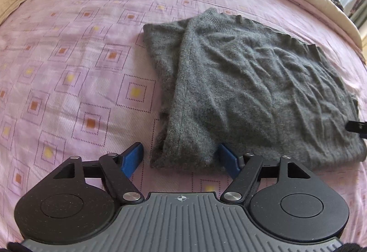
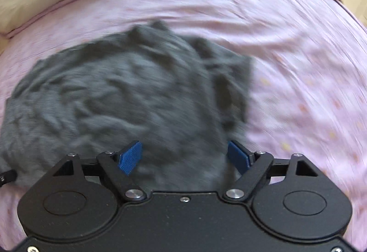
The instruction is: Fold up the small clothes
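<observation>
A grey knit sweater [image 1: 247,82] lies partly folded on the pink patterned bed [image 1: 68,50], one side already turned in. Both the left tool [image 1: 181,160] and the right tool [image 2: 184,155] stand wide and empty at its near hem. The right view is blurred, but the next move probably calls for pinching that hem and carrying it toward the collar; no containers are in view.

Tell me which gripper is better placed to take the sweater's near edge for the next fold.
Probably the left gripper: its open jaws already straddle the grey sweater hem on the bedsheet. The right gripper, also open, is motion-blurred.
</observation>
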Motion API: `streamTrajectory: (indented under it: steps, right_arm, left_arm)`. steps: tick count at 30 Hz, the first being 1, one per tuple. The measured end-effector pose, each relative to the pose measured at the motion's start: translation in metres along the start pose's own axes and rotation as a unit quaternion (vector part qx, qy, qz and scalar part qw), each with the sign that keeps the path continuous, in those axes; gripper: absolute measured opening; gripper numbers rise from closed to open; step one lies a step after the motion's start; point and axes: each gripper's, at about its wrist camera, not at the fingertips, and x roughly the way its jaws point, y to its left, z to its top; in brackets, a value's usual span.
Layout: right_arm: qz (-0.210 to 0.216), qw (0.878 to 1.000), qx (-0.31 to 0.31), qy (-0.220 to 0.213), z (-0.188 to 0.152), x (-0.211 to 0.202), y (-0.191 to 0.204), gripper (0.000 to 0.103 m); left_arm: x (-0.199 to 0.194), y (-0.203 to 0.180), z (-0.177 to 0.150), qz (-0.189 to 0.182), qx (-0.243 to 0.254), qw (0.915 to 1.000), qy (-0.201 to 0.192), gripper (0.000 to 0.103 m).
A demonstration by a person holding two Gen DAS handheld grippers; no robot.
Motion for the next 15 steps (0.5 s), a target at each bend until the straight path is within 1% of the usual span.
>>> streamTrajectory:
  steps: [2, 3, 5, 6, 9, 11, 13, 15]
  right_arm:
    - [-0.009, 0.999, 0.041, 0.003, -0.005, -0.005, -0.021, 0.084]
    - [-0.007, 0.998, 0.06, 0.001, -0.007, -0.008, -0.029, 0.084]
    - [-0.001, 0.996, 0.09, -0.005, -0.013, -0.015, -0.046, 0.089]
    - [0.005, 0.995, 0.098, -0.007, -0.014, -0.017, -0.051, 0.089]
    - [0.027, 0.995, 0.099, -0.007, -0.016, -0.018, -0.059, 0.092]
    - [0.045, 0.994, 0.098, -0.005, -0.014, -0.014, -0.062, 0.096]
    - [0.059, 0.993, 0.103, -0.005, -0.016, -0.012, -0.066, 0.096]
    - [0.074, 0.991, 0.112, -0.004, -0.016, -0.007, -0.07, 0.096]
  left_arm:
    - [0.001, -0.002, -0.001, 0.002, 0.014, 0.9999, -0.001, 0.077]
    - [0.002, -0.003, -0.002, 0.003, 0.016, 0.9999, -0.003, 0.079]
    - [0.002, -0.005, -0.004, 0.004, 0.021, 0.9997, -0.008, 0.082]
    - [0.003, -0.007, -0.006, 0.005, 0.024, 0.9996, -0.011, 0.086]
    - [0.006, -0.013, -0.01, 0.01, 0.037, 0.9991, -0.016, 0.097]
    - [0.009, -0.018, -0.011, 0.014, 0.049, 0.9986, -0.015, 0.103]
    - [0.012, -0.021, -0.011, 0.025, 0.051, 0.9983, -0.015, 0.103]
    - [0.012, -0.021, -0.01, 0.027, 0.041, 0.9987, -0.016, 0.103]
